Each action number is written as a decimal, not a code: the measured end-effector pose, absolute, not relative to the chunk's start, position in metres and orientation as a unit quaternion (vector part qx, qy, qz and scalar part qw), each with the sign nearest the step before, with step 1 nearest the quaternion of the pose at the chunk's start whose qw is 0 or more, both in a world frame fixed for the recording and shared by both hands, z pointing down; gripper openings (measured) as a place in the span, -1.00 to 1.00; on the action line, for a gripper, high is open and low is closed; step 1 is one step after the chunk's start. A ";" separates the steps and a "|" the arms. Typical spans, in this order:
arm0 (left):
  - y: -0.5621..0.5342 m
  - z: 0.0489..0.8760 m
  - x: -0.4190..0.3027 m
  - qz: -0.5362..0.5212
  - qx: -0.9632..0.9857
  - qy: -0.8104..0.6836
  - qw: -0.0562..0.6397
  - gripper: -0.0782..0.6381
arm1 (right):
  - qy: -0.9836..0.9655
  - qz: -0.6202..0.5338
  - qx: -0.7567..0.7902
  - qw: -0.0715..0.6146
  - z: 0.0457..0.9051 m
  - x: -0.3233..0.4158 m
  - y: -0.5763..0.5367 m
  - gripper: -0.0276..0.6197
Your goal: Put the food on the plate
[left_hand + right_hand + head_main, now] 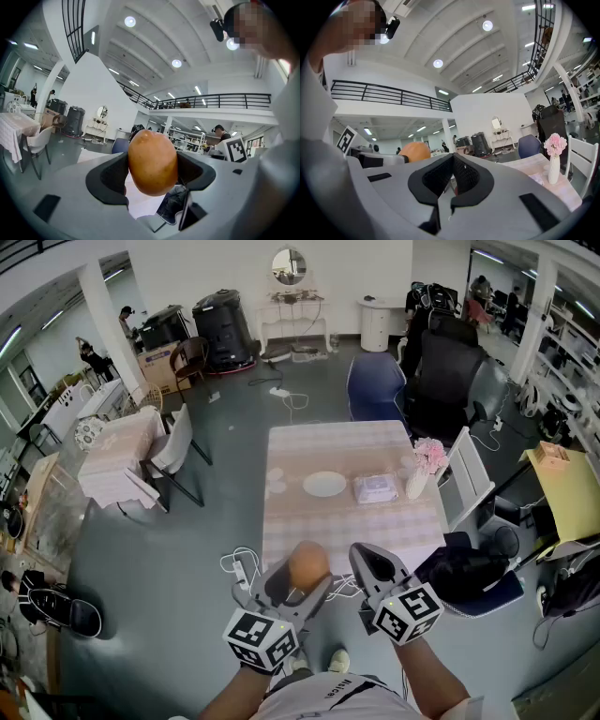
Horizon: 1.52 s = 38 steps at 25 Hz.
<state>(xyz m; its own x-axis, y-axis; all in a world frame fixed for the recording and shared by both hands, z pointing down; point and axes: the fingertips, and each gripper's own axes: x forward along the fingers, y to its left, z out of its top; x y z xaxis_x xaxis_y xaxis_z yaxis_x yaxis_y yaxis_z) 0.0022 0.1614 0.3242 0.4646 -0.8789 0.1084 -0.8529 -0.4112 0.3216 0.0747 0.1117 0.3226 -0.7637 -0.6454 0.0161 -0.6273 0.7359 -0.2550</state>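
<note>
A round orange-brown piece of food (307, 565) is clamped between the pads of my left gripper (300, 583), held in the air short of the near edge of the table (309, 532). In the left gripper view the food (152, 161) fills the gap between both dark pads. The white plate (324, 484) lies empty near the middle of the pink checked tablecloth, well ahead of both grippers. My right gripper (375, 566) hovers beside the left one, jaws together with nothing between them (451, 180); the food (415, 151) shows to its left.
A wrapped white packet (377, 488) lies right of the plate, and a vase of pink flowers (427, 460) stands at the table's right edge. A blue chair (375, 385) is at the far side, a white chair (466, 474) on the right, and cables (239, 568) on the floor.
</note>
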 end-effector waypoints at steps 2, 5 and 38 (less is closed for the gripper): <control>0.164 0.323 0.005 -0.039 0.839 -0.515 0.170 0.13 | 0.931 -0.123 -0.342 0.036 0.321 0.077 0.114 -0.87; 0.166 0.322 0.010 -0.039 0.839 -0.514 0.172 0.13 | 0.932 -0.126 -0.339 0.038 0.321 0.081 0.116 -0.87; 0.126 0.327 0.017 -0.022 0.822 -0.549 0.147 0.13 | 0.926 -0.155 -0.335 0.082 0.322 0.121 0.081 -0.86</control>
<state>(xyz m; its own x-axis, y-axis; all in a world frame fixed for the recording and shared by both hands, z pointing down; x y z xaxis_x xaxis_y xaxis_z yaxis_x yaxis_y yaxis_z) 0.0168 0.1264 0.3269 0.3953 -0.9099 0.1257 -0.8969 -0.3527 0.2668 0.1215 0.0806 0.3222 -0.7620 -0.6459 -0.0476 -0.5952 0.7274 -0.3416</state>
